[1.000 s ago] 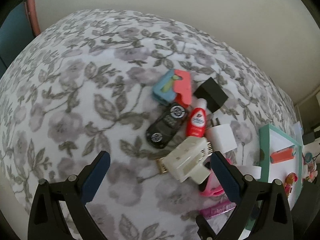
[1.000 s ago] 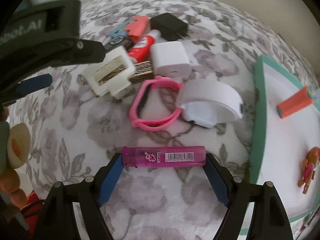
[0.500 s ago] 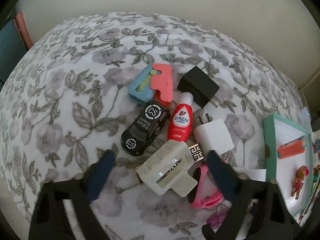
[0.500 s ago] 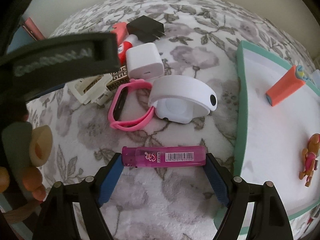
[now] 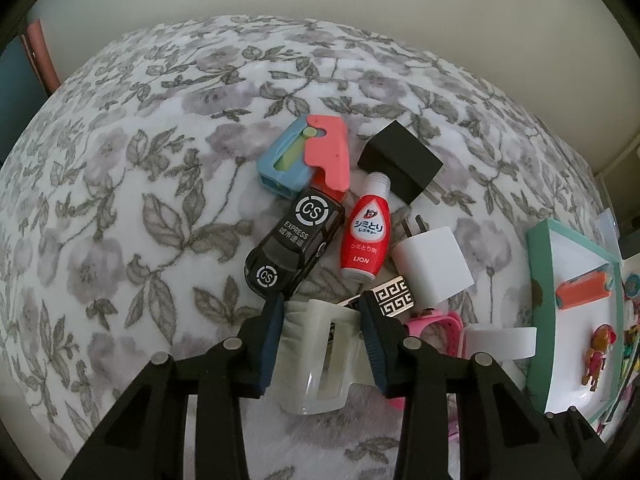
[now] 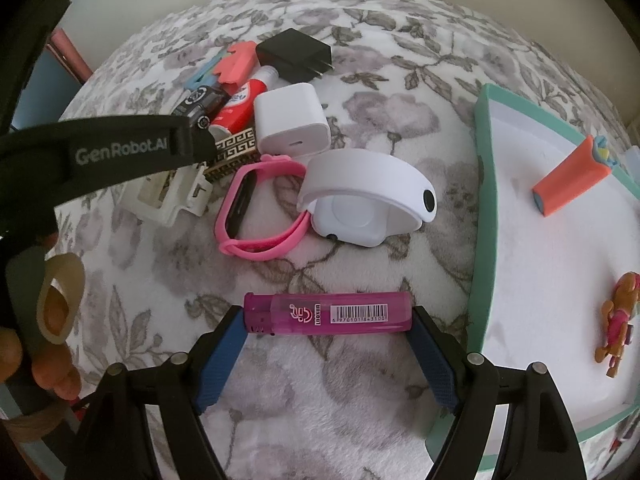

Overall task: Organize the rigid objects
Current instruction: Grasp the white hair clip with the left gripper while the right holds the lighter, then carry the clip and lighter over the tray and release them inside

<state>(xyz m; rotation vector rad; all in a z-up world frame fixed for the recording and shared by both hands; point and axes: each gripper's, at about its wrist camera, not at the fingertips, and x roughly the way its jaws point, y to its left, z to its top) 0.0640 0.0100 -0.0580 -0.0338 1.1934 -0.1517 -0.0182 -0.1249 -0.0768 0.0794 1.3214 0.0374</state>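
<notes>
My left gripper is shut on a cream plastic hair claw clip, which also shows in the right wrist view under the left gripper's arm. My right gripper is shut on a pink lighter, held lengthwise between the pads above the floral cloth. A teal-rimmed white tray lies to the right and holds an orange block and a small toy figure. It also shows at the right edge of the left wrist view.
A pile lies on the floral cloth: black toy car, red bottle, white charger, black charger, blue and coral pieces, pink wristband, white device, a gold patterned item.
My left gripper has moved forward over the claw clip and closed on it. My right gripper has kept hold of the pink lighter and shifted towards the tray.
</notes>
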